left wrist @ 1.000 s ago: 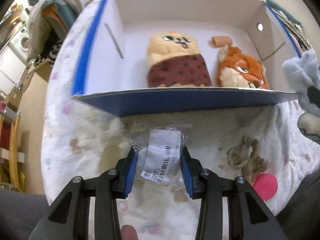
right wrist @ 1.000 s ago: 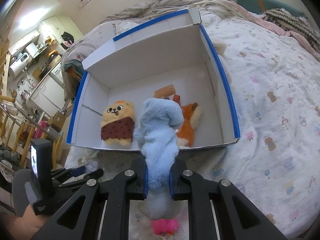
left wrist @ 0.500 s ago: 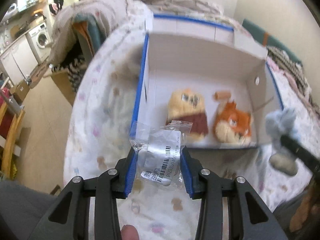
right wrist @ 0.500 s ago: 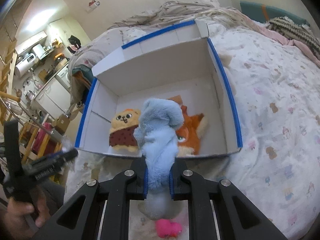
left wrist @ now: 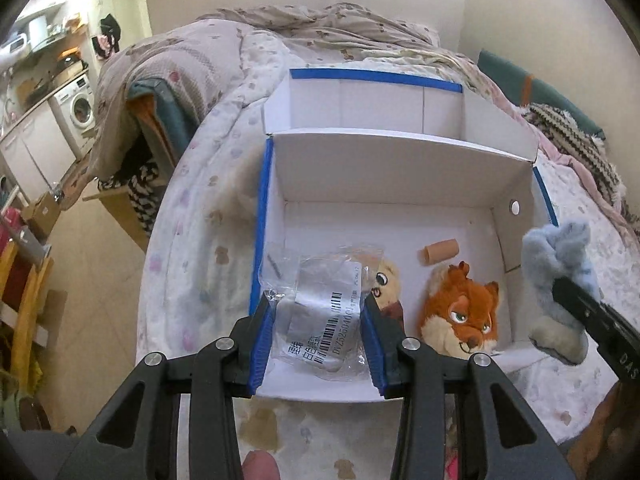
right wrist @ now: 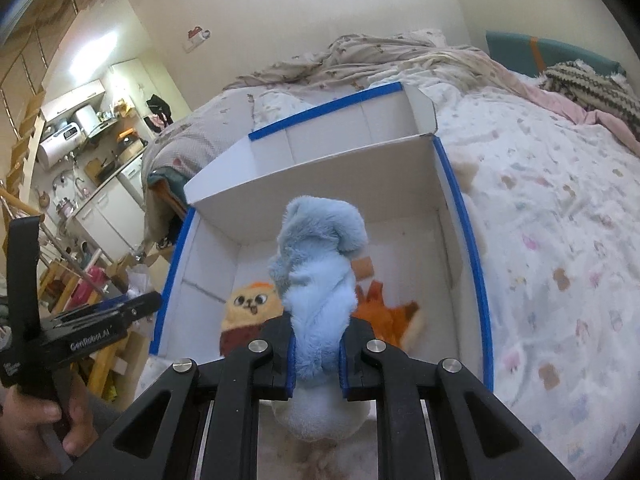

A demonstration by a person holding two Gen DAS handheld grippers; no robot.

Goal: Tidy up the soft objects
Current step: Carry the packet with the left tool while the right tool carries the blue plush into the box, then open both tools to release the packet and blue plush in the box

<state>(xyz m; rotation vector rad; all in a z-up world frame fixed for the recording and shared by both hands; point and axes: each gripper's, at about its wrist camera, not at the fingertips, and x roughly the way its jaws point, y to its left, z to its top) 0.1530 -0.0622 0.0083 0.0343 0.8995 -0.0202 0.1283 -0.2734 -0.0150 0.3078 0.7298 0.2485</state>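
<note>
**Kid:** If the toys go in the box (left wrist: 276, 184), how many are in?

**Helper:** Two. The yellow toy (right wrist: 250, 308) and the fox (left wrist: 464, 312) lie on the box floor, side by side. A small tan roll (left wrist: 440, 250) sits behind the fox.

**Kid:** And what is left?

**Helper:** Two things, I think. The left gripper (left wrist: 320, 340) squeezes a bag (left wrist: 320, 312) with a white label. It hangs in the air over the near left corner of the box.

**Kid:** And the fluffy one?

**Helper:** The right gripper (right wrist: 316, 352) is clamped tight on the blue toy (right wrist: 320, 264). It is up in the air by the near wall of the box, not inside yet.

**Kid:** So more than half done?

**Helper:** About half. Both things must go down into the box and be let go. I cannot see if more toys wait on the bed (right wrist: 560, 220).
</note>
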